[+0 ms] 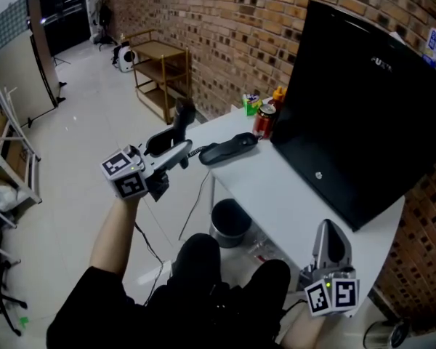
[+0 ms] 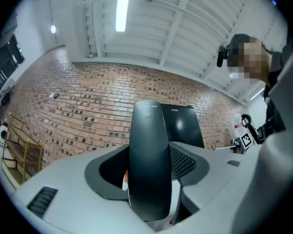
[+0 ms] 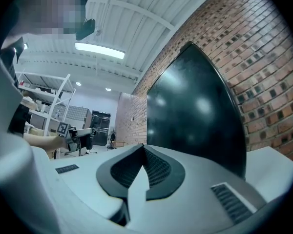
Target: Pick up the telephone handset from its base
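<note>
**Handset off its base, in our left hand-held gripper**

We hold the telephone handset (image 2: 149, 150) in our left hand-held gripper (image 1: 173, 151). The left gripper view shows its jaws standing wide, one on each side of the dark handset and gripping it. The handset stands upright between them, its upper end rising past the jaw tips. From the head view, it is clear of the base (image 1: 229, 149) and hangs out past the left edge of the desk (image 1: 291, 195), above the pale floor (image 1: 80, 137). A dark cord (image 1: 196, 152) runs from the gripper's side towards the base. The base lies near the desk's left edge.

Our right hand-held gripper (image 1: 327, 235) sits at the near edge of the desk, well apart from the telephone. The right gripper view shows its jaws closed together with nothing between them.

A large black screen (image 1: 363, 100) leans against the brick wall (image 1: 225, 27) and takes up much of the desk. A red can (image 1: 264, 121) stands just beside the screen's left edge, near the base, with a few small bottles behind it that we cannot make out clearly. Under the desk we see a round bin (image 1: 229, 222), and a wooden shelf unit (image 1: 163, 67) stands farther along the wall.
</note>
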The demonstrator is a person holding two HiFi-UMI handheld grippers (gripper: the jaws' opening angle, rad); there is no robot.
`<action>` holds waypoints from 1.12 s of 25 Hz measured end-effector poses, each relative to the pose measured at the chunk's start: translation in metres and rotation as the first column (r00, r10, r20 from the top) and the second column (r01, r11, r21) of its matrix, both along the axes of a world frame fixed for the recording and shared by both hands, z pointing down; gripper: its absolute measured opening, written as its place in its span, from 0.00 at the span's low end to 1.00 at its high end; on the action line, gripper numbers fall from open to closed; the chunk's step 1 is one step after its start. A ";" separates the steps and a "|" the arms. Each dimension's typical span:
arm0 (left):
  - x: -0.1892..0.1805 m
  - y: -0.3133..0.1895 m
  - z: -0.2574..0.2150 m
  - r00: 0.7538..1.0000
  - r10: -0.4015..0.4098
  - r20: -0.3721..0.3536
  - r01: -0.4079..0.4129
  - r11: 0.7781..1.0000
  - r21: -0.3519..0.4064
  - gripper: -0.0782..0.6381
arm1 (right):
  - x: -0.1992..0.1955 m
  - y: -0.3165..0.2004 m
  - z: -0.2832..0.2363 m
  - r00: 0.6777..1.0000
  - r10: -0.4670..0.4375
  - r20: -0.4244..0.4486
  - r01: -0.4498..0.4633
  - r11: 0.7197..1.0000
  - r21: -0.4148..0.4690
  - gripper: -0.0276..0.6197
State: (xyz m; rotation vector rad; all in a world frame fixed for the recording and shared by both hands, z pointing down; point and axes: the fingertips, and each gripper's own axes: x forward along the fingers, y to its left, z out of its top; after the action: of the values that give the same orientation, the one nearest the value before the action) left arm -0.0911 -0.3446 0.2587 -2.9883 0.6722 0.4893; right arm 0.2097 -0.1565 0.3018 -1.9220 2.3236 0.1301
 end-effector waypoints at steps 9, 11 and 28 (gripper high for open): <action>-0.041 0.022 -0.018 0.968 -0.013 -0.252 0.030 0.998 0.062 0.46 | 0.003 0.010 -0.003 1.000 0.014 -0.004 -0.014 1.000 0.007 0.06; -0.048 0.028 -0.026 0.944 0.016 -0.329 -0.001 0.999 0.046 0.46 | 0.003 0.010 0.000 1.000 0.014 0.005 -0.014 1.000 0.010 0.06; -0.059 0.034 -0.022 0.909 0.047 -0.414 -0.035 0.999 0.037 0.46 | 0.005 0.006 0.004 1.000 0.023 0.019 -0.023 1.000 0.005 0.06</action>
State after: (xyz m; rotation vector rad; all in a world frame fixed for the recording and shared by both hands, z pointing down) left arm -0.1498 -0.3108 0.2372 -2.8938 0.6140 1.1489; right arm 0.2148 -0.1506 0.3059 -1.9392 2.2874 0.1202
